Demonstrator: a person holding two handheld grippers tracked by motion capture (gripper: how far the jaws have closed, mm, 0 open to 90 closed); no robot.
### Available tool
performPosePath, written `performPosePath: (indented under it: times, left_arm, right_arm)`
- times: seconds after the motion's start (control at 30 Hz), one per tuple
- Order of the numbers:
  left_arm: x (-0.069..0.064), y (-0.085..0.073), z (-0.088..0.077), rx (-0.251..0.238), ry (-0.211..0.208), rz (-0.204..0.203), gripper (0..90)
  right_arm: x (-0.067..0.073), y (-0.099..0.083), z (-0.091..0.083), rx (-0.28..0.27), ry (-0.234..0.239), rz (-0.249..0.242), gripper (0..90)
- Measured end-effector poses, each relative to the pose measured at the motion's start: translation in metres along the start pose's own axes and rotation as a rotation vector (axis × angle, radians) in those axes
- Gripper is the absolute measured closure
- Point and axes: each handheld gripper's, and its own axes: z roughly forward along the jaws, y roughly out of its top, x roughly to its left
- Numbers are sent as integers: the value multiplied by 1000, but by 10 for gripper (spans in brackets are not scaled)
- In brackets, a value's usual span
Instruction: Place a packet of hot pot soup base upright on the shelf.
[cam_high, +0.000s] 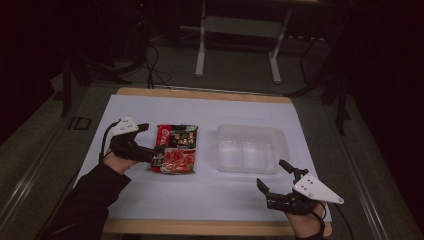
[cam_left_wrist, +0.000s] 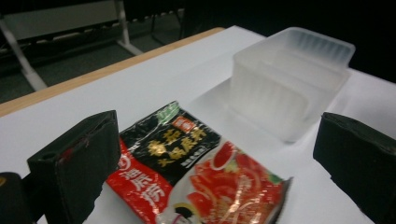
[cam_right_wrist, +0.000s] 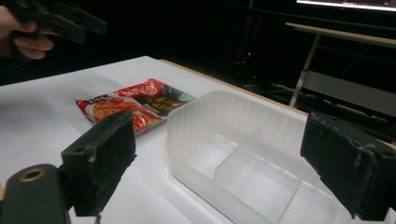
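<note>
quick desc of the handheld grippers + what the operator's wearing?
Both are black two-jaw tools with blocky matte pads. Left gripper and right gripper each carry a pale three-cornered plate on top; a black cable trails from the left. Sleeve is dark, long.

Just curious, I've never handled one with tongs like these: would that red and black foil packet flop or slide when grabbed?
The red and black foil food packet lies flat and thin, so it probably droops if lifted by one edge. Its glossy, crinkled wrapper looks slippery and light, likely sliding across the white table cover when nudged.
</note>
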Motion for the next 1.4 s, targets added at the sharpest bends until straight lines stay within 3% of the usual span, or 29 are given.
performPosePath:
  times: [0.27, 0.47, 0.67, 0.77, 0.97, 1.17, 1.4]
  left_arm:
    - [15, -4, 22, 23, 1, -5, 51]
    - [26, -9, 35, -3, 30, 42, 156]
    - [45, -15, 55, 40, 44, 11, 255]
    - [52, -19, 65, 73, 74, 6, 296]
    - [70, -27, 79, 95, 117, -35, 410]
    - [85, -35, 95, 137, 135, -77, 399]
    - [96, -44, 111, 188, 119, -111, 398]
  right_arm:
    - [0, 0, 0, 9, 1, 1, 105]
    - [2, -2, 3, 26, 22, 2, 105]
    - [1, -4, 5, 33, 36, 14, 105]
    - [2, -4, 5, 34, 41, 13, 111]
    - [3, -4, 6, 40, 51, 17, 129]
    - [5, -5, 8, 52, 63, 15, 130]
    - [5, -7, 9, 65, 65, 15, 134]
